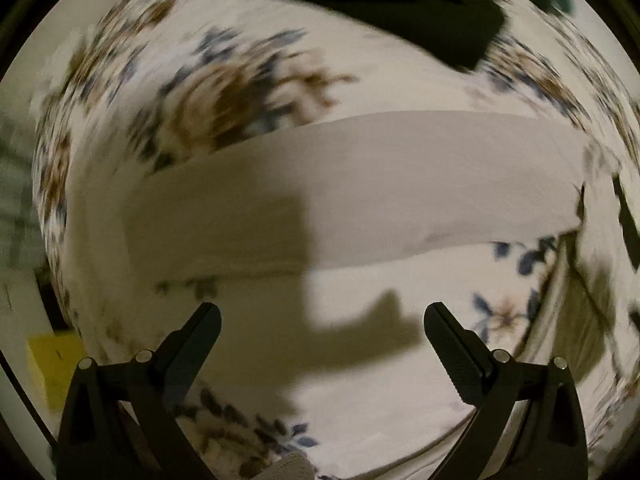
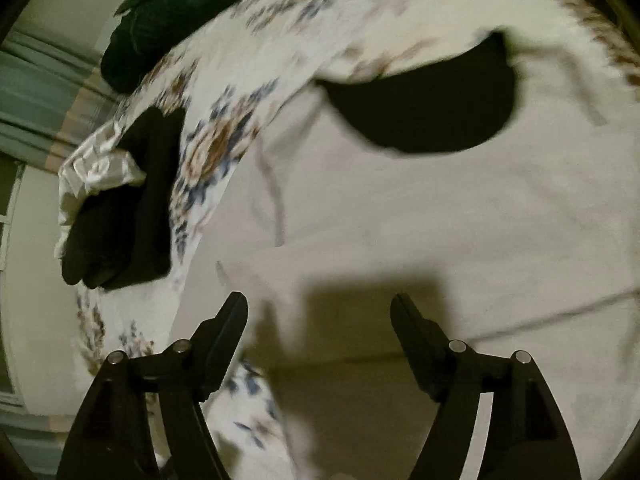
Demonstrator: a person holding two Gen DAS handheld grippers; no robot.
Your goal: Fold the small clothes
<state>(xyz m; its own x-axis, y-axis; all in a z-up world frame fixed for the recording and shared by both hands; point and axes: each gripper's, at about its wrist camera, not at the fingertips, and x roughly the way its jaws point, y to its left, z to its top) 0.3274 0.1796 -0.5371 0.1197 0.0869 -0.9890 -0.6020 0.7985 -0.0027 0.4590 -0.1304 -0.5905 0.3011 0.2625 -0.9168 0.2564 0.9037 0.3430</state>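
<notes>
A pale grey-white garment (image 1: 352, 192) lies as a flat folded band across the flowered bedsheet (image 1: 224, 92) in the left wrist view. My left gripper (image 1: 322, 316) is open and empty, just short of the band's near edge. In the right wrist view the same pale cloth (image 2: 440, 220) spreads wide under my right gripper (image 2: 319, 306), which is open and empty above it. A black piece (image 2: 432, 112) lies on the cloth's far part. Both views are blurred by motion.
A stack of black folded clothes (image 2: 120, 216) with a white satin piece (image 2: 96, 172) lies at the left, a dark green garment (image 2: 172, 8) beyond it. Black cloth (image 1: 380, 8) lies at the top of the left wrist view. A yellow object (image 1: 52, 364) is at lower left.
</notes>
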